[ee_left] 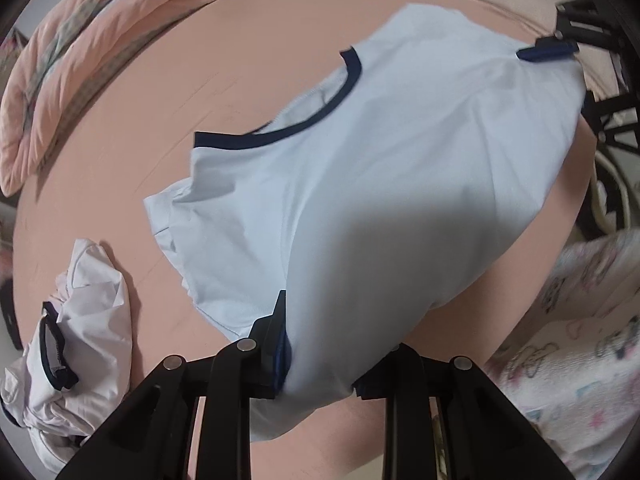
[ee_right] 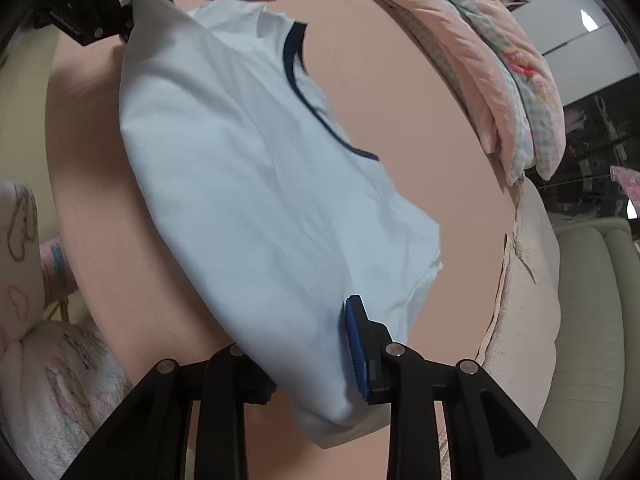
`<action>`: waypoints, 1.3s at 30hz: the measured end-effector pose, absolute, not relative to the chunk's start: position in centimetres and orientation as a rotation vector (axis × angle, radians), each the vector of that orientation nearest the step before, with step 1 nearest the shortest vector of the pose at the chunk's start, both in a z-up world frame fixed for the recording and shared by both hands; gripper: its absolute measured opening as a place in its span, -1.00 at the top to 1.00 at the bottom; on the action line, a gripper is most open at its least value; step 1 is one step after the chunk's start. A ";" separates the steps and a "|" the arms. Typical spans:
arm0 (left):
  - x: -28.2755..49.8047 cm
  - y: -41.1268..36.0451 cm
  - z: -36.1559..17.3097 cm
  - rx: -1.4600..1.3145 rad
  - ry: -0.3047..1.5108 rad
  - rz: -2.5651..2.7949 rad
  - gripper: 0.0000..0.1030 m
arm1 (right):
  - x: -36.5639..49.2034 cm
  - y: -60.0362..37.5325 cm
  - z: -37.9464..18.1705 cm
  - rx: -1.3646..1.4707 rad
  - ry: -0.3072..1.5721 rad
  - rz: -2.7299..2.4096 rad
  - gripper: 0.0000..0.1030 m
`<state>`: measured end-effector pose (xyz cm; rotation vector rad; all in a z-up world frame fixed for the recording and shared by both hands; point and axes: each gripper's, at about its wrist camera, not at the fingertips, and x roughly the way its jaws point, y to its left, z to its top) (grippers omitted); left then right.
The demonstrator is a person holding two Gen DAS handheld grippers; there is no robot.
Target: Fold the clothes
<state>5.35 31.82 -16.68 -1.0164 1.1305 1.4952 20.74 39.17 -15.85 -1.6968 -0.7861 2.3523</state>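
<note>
My left gripper [ee_left: 320, 356] and right gripper [ee_right: 316, 364] each pinch the shirt [ee_left: 360, 168] tight. It's soft and floppy, sagging above the bed [ee_left: 120, 128]. Corners hold best.

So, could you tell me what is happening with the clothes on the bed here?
A person is folding a pale blue T-shirt with dark collar trim, using two tools. The left hand-held gripper is shut on one edge of the shirt and the right hand-held gripper is shut on the other, so the shirt hangs stretched between them over the pink bed sheet. A crumpled white garment lies off to the side, apparently not yet folded, and a folded quilt sits at the far edge.
</note>
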 end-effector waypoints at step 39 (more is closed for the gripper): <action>-4.9 37.7 -13.6 -1.286 0.911 1.393 0.57 | 17.0 48.5 -10.6 -1.618 0.049 2.603 0.45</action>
